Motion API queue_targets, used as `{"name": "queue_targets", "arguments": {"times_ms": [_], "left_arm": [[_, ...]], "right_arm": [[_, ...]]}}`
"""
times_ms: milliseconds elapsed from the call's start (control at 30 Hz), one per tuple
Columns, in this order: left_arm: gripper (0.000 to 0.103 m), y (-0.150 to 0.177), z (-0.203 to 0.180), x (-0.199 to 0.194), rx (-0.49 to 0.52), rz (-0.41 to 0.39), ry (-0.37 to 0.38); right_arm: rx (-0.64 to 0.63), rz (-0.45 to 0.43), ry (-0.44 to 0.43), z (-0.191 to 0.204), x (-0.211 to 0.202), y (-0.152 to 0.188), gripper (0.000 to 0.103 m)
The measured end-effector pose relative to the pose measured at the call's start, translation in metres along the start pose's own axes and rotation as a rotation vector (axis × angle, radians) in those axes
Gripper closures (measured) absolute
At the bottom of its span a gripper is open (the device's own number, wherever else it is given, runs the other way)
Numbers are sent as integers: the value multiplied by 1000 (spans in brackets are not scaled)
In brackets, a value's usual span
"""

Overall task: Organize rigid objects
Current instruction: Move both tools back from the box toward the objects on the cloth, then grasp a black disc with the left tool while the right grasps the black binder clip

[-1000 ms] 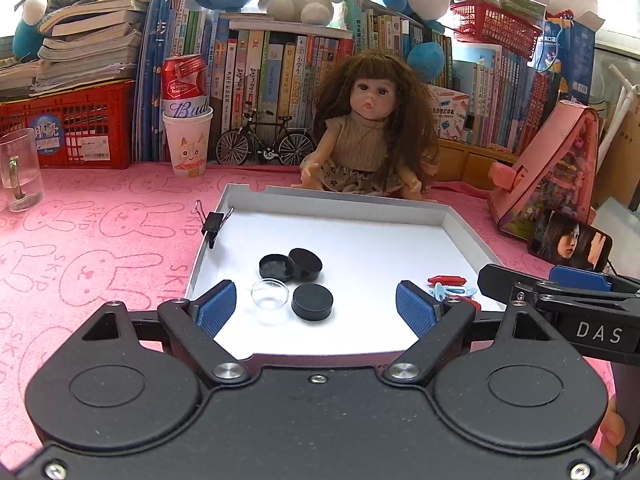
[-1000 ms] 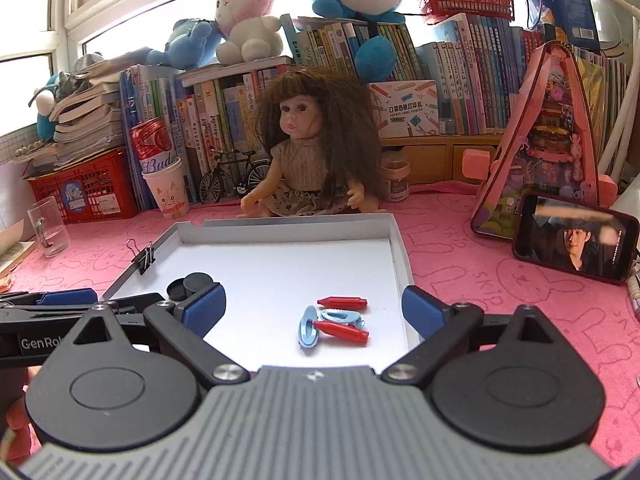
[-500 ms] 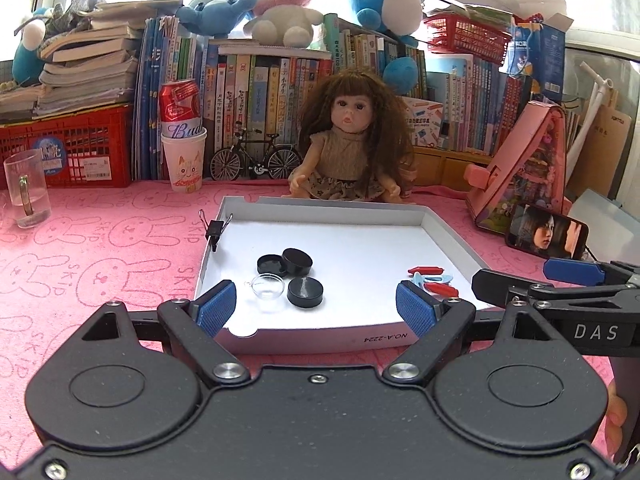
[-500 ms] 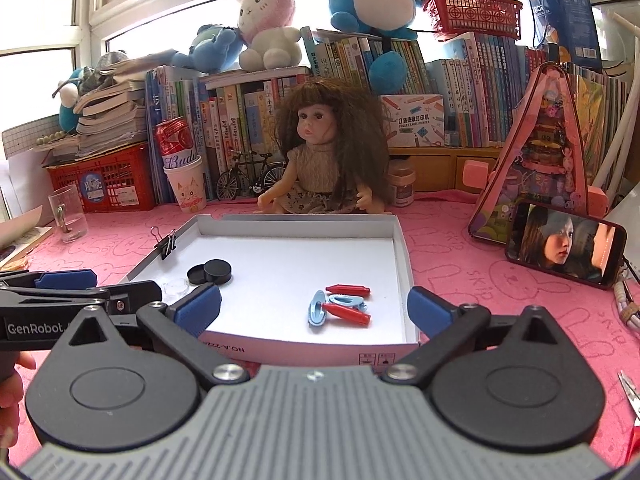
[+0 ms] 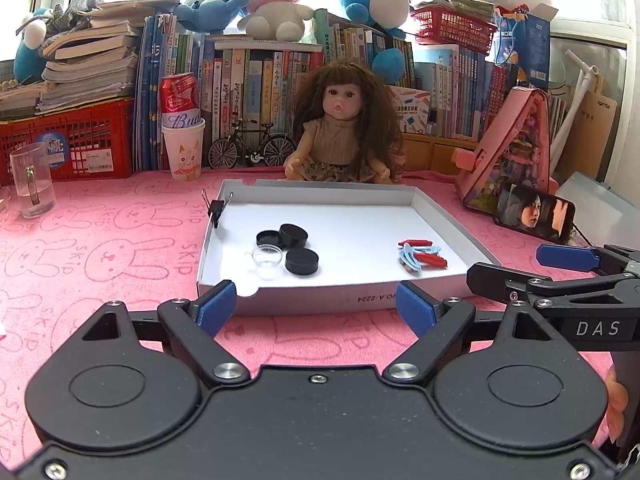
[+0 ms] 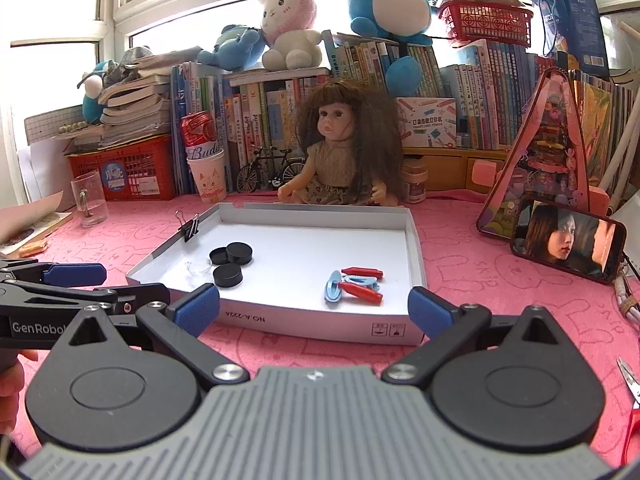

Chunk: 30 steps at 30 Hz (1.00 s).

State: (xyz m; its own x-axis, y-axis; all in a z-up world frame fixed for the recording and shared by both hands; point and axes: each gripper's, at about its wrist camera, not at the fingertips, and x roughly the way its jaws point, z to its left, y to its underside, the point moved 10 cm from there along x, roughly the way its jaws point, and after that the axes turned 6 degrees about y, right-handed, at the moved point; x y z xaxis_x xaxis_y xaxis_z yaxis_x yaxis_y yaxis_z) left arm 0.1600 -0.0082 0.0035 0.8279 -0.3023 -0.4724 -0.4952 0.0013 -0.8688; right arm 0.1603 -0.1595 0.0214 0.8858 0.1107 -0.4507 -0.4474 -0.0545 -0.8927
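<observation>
Both claws are held wide open with nothing between the pads, parked just short of the near wall of the shallow white cardboard tray [image 5: 352, 300] that's laid on the pink bunny-print cloth [image 5: 100, 248]. Ahead of the left gripper [image 5: 316, 306], toward its left pad, three round black plastic caps [image 5: 302, 261] are clustered with a small clear plastic cup [image 5: 267, 258] touching them, all inside the tray. Further right, just ahead of its right pad, a little pile of red and light-blue plastic clips [image 5: 420, 256] is seen, also in the tray. From the right gripper [image 6: 314, 308] the same clips [image 6: 356, 284] are found straight ahead, slightly right of centre, and the caps [image 6: 230, 264] are off toward its left pad. A black binder clip [image 6: 190, 226] is clamped on the tray's left wall, well beyond either claw. A long-haired doll [image 5: 340, 128] is seated right behind the tray's far wall, and a phone showing video [image 6: 568, 244] is propped off to the right.
</observation>
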Motion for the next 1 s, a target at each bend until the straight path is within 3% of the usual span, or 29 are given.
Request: {"name": "queue_targets", "arguments": {"times_ms": [367,567,700,1000], "left_arm": [[19,34,0,-14,11,46,26],[28,56,-10,-44,37,48,83],[51,76,-24,-54,98,87,134],[56,92,-36,-37,146,98,118]], "right_arm": [[-62,21,-44,16,-16,27,0],[-41,42,-59,12,-32,48,0],[-65,46,-52,11,-38,59,0],[-23,59,-47,8,-37,63,0]]}}
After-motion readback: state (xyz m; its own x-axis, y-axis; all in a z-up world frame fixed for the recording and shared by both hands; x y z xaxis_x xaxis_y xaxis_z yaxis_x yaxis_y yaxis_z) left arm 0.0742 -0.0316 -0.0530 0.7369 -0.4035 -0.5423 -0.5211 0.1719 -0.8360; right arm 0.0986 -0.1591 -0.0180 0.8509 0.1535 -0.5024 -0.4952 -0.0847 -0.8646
